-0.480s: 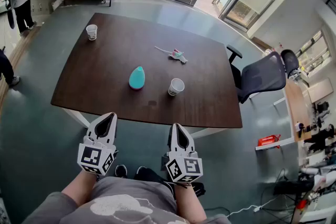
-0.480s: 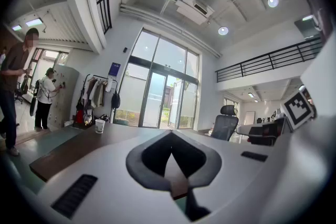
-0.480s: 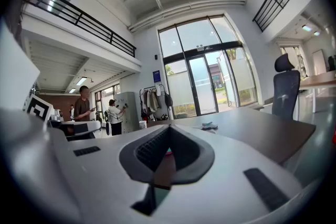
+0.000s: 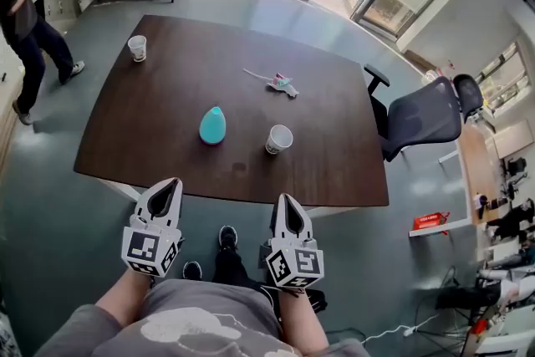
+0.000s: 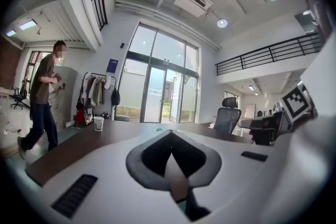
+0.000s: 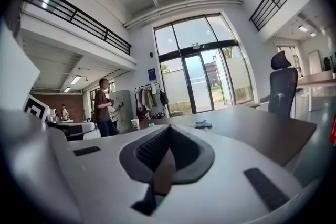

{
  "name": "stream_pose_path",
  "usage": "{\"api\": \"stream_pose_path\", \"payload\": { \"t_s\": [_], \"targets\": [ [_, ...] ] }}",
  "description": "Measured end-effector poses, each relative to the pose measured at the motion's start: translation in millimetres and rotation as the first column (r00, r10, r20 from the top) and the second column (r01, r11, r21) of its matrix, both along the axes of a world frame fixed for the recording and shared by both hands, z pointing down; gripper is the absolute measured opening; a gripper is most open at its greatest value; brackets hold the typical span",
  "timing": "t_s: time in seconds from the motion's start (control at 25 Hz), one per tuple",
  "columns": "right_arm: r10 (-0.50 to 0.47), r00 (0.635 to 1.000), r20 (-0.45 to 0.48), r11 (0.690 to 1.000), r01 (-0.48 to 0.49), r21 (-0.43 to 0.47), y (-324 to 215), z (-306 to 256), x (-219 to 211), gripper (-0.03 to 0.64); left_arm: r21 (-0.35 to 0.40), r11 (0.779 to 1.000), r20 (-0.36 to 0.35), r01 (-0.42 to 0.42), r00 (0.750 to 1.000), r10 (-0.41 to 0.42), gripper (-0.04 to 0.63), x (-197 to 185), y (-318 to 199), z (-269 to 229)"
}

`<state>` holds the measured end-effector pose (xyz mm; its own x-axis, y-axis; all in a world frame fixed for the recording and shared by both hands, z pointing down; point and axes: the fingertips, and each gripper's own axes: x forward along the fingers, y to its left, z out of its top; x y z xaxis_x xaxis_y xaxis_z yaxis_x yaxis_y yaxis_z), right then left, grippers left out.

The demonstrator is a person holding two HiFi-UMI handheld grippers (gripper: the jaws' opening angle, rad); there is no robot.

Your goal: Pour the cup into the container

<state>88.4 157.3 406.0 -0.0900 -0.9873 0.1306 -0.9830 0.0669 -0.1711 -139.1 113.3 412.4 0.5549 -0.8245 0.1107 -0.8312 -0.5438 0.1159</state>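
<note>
- The left hand-held gripper [image 4: 170,186] and the right hand-held gripper [image 4: 287,203] both have their jaws pressed together on nothing, and sit short of the counter [image 4: 150,121]'s near edge.
- The paper cup [image 4: 279,139] stands upright mid-counter, near the teal container [image 4: 212,125] on its right side. A second cup [image 4: 137,48] sits at the far left corner.
- The step in hand looks like the approach, with nothing grasped yet.
- Next, one hand-held gripper probably has to spread its jaws, reach the paper cup and close gently on its wall.
</note>
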Motion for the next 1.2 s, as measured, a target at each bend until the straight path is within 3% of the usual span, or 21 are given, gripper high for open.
{"api": "stream_pose_path", "payload": {
  "t_s": [0.24, 0.48, 0.64, 0.8, 0.96, 1.2],
  "targets": [
    [-0.024, 1.000, -0.007, 1.000, 0.024, 0.016, -54.9, 3.1, 26.1, -0.014, -0.014, 0.999, 0.034, 0.042, 0.999, -0.041, 0.006, 10.8, -40.7, 9.0],
    [-0.066, 0.998, 0.001, 0.998, 0.066, 0.005, -105.6, 12.1, 47.9, -0.014, -0.055, 0.996, -0.012, 0.077, 0.997, -0.078, 0.006, 25.8, -85.7, 17.6],
    [-0.084, 0.996, 0.000, 0.996, 0.084, -0.009, -133.0, 25.1, 66.7, -0.013, -0.063, 0.992, 0.001, 0.105, 0.994, -0.105, 0.006, 38.7, -109.8, 20.2],
    [-0.106, 0.994, -0.020, 0.994, 0.105, -0.018, -149.0, 36.1, 78.7, -0.012, -0.076, 0.989, 0.031, 0.127, 0.992, -0.125, 0.008, 48.2, -123.8, 31.2],
    [-0.129, 0.988, -0.082, 0.991, 0.128, -0.024, -158.5, 46.1, 94.2, -0.013, -0.133, 0.977, 0.015, 0.166, 0.986, -0.165, 0.008, 53.8, -131.9, 45.3],
    [-0.232, 0.970, -0.072, 0.972, 0.230, -0.040, -165.7, 67.3, 103.9, -0.006, -0.112, 0.976, 0.052, 0.186, 0.982, -0.181, 0.006, 70.4, -140.4, 54.3]
  ]
}}
